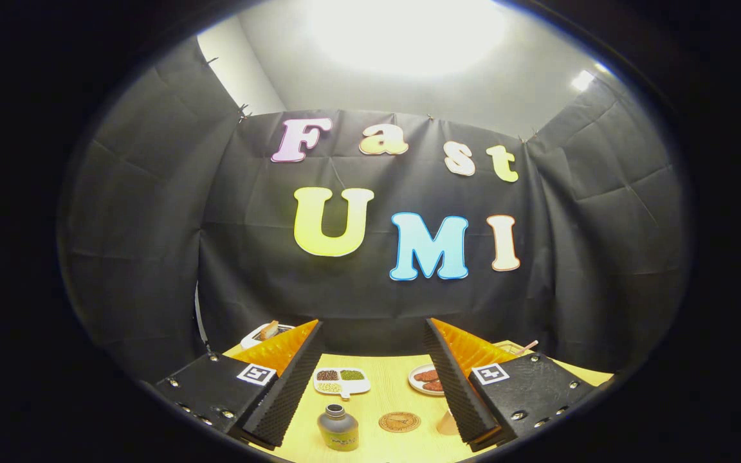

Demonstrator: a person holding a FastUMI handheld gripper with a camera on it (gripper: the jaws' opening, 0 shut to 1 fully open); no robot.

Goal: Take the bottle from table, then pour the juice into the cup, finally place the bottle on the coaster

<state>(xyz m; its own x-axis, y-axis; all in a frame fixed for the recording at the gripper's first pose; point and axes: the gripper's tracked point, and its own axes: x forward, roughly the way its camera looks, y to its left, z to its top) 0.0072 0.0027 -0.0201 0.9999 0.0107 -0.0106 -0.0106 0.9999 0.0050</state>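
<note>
Low in the frame, the gripper point(374, 379) hangs above a yellow wooden tabletop point(377, 399) with its jaws wide apart and empty. At lower left, between the jaws and close to the left one, stands a small grey bottle point(338, 427), upright and open-topped. Behind it lies a divided white dish of beans point(341, 381). Right of the bottle sits a round coaster point(399, 422), then a plate of reddish food point(427, 379) and a pale cup point(448, 422) against the right jaw.
</note>
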